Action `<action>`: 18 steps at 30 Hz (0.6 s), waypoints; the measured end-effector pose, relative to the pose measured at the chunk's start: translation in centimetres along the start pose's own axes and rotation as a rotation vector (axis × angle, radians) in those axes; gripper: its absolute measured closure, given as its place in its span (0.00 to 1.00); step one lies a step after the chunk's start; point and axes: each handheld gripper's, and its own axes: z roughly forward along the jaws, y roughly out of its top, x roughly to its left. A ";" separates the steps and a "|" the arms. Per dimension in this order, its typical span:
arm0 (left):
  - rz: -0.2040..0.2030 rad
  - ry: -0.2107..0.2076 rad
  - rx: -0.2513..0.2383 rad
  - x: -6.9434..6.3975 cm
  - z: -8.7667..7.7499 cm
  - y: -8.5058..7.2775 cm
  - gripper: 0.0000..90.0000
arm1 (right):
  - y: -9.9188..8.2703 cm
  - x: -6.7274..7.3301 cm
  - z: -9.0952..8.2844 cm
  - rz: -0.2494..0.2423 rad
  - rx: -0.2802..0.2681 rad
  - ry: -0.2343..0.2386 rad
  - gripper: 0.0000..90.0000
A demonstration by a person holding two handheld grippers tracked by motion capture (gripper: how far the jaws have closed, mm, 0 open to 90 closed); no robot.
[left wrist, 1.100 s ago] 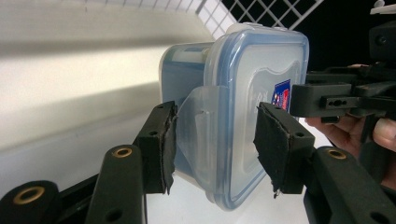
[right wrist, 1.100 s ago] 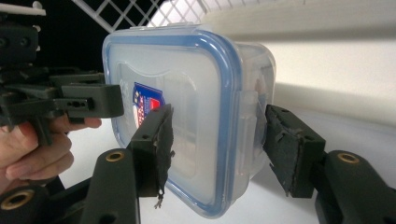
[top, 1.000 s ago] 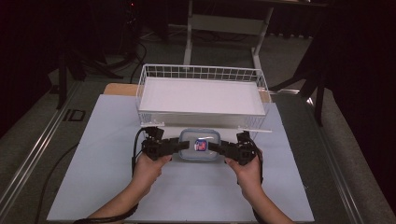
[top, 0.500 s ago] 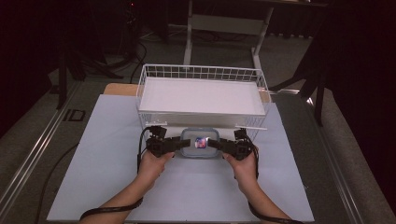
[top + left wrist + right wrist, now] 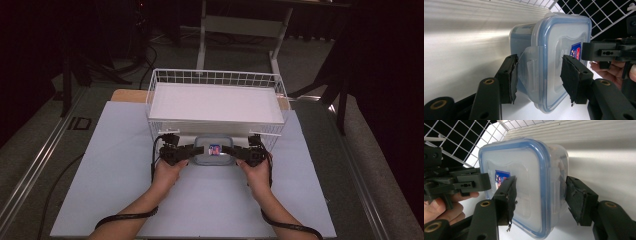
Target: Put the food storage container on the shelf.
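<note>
Both claws clamp one clear plastic box (image 5: 214,151) by its short ends: left gripper (image 5: 187,151) on the left end, right gripper (image 5: 240,151) on the right, so the box's long axis runs left to right between them. It sits lid-up at the near wall of the white wire basket (image 5: 155,90), whose white-lined floor looks bare. The box's contents can't be made out; its blue-sealed lid (image 5: 564,45) carries a small label (image 5: 500,178).

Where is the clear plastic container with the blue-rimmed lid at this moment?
In the high view the container sits centrally, just before the wire basket, held between the left gripper and the right gripper, above the white table cover.
</note>
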 end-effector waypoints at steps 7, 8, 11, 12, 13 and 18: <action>-0.010 0.007 -0.013 0.5 0.1 0.3 0.55 | 0.1 -0.4 0.7 0.010 -0.020 0.006 0.49; -0.008 0.008 -0.018 0.5 0.0 0.3 0.55 | 0.1 -0.4 0.7 0.010 -0.020 0.006 0.49; -0.012 0.003 -0.029 0.6 0.1 0.5 0.55 | 0.3 -0.5 0.8 0.028 -0.024 0.010 0.49; -0.014 -0.003 -0.032 0.6 0.2 0.7 0.55 | 0.4 -0.6 0.8 0.033 -0.025 0.012 0.49; -0.014 -0.005 -0.030 0.7 0.2 0.8 0.55 | 0.5 -0.6 0.8 0.035 -0.029 0.012 0.49; -0.028 -0.023 -0.034 1.1 0.3 0.9 0.55 | 0.7 -0.8 1.0 0.050 -0.035 0.021 0.48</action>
